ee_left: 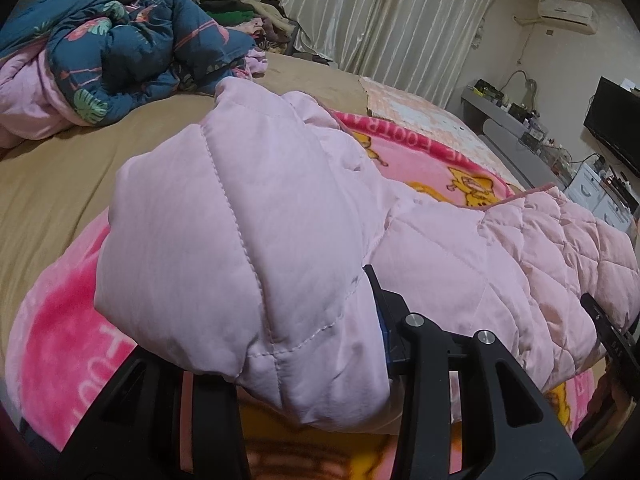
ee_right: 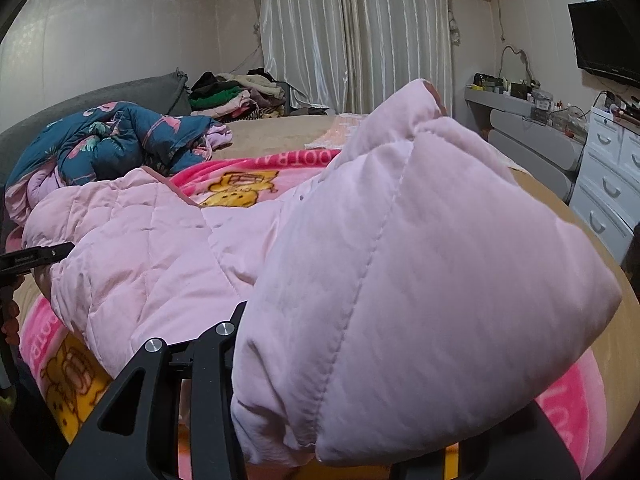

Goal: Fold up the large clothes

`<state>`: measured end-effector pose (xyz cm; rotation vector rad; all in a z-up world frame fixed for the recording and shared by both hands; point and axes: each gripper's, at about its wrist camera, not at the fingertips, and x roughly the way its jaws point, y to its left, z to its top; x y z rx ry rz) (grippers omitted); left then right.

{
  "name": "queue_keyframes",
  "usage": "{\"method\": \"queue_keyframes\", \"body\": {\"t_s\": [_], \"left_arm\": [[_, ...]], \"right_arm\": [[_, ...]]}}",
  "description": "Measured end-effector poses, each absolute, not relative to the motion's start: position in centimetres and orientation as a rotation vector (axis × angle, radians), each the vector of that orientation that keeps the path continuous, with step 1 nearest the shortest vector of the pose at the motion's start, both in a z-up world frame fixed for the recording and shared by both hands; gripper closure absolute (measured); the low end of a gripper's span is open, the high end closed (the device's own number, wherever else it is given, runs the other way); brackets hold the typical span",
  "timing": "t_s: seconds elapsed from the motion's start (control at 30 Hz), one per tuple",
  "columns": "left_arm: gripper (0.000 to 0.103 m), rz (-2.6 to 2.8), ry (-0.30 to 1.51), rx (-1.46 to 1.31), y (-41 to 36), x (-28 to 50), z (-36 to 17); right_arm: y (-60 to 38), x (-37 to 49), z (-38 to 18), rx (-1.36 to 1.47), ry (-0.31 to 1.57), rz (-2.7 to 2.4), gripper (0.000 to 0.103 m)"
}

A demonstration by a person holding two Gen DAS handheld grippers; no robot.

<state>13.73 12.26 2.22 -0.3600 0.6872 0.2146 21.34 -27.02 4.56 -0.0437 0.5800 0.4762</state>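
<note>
A large pale pink quilted jacket [ee_left: 240,220] lies across the bed, with one end lifted in each gripper. In the left wrist view my left gripper [ee_left: 320,312] is shut on a puffy fold that drapes over and hides its left finger. The right finger [ee_left: 374,288] shows at the fold's edge. In the right wrist view the same jacket [ee_right: 400,240] bulges over my right gripper [ee_right: 296,320], which is shut on it. Only its left finger [ee_right: 240,312] shows. Each view catches the other gripper at its edge: the right gripper [ee_left: 606,328] and the left gripper [ee_right: 36,258].
Under the jacket a bright pink cartoon blanket [ee_left: 60,320] covers a tan bed sheet [ee_left: 60,168]. A blue flamingo duvet [ee_left: 120,48] is heaped at the far left and a pile of clothes [ee_right: 236,96] sits behind it. White drawers [ee_right: 608,184], a grey shelf [ee_right: 520,120] and a TV [ee_right: 600,40] line the right wall.
</note>
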Motion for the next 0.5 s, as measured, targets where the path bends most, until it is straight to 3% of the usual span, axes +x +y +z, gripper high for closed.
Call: {"method": "queue_keyframes", "body": {"t_s": [0.5], "left_arm": [[0.071, 0.218, 0.676, -0.364, 12.7, 10.0, 1.0]], "right_arm": [[-27.1, 17.6, 4.4, -0.083, 0.552, 0.478, 0.065]]}}
